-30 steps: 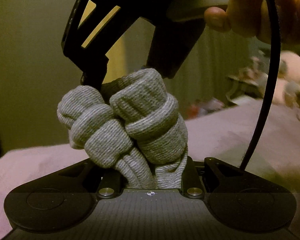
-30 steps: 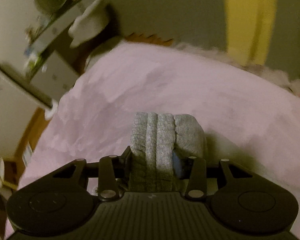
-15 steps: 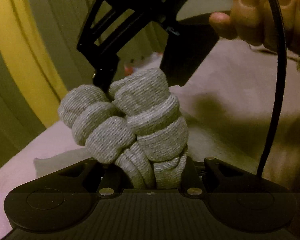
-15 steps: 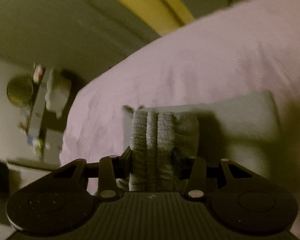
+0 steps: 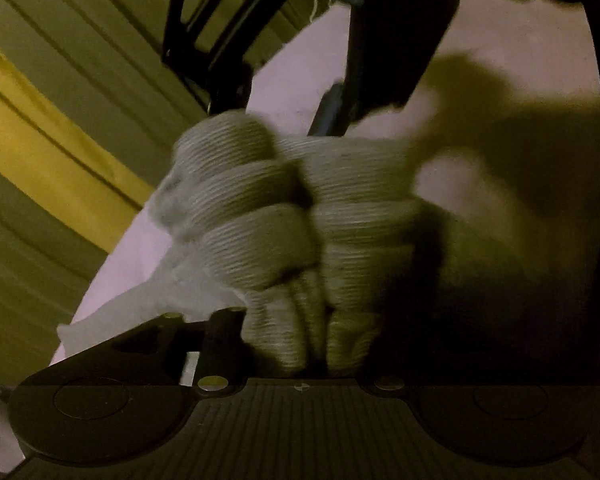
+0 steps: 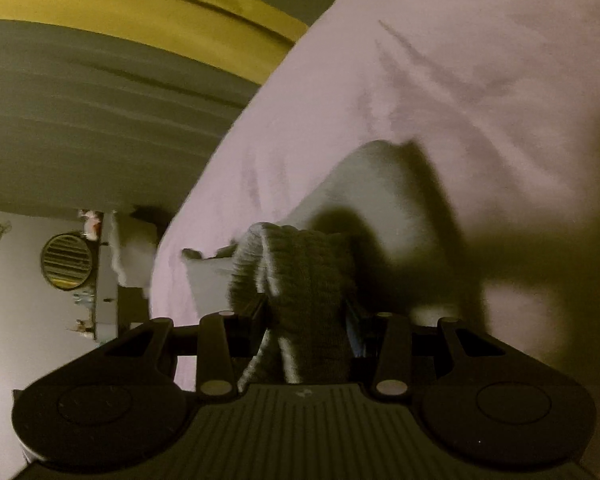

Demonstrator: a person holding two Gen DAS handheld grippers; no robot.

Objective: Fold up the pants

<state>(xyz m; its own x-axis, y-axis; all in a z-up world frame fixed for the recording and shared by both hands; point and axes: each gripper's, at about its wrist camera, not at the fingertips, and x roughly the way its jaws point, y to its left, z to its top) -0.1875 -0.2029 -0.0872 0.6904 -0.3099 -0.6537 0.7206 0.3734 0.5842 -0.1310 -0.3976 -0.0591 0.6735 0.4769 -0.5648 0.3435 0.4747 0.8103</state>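
Both grippers squeeze the bunched grey ribbed knit pants. The left gripper has its fingers tight on the folds. The right gripper does too, above the pink bed.

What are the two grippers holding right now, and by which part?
Both clamp the gray pants: the left gripper and the right gripper each pinch a bunched, gathered edge. Which part of the garment cannot be told.
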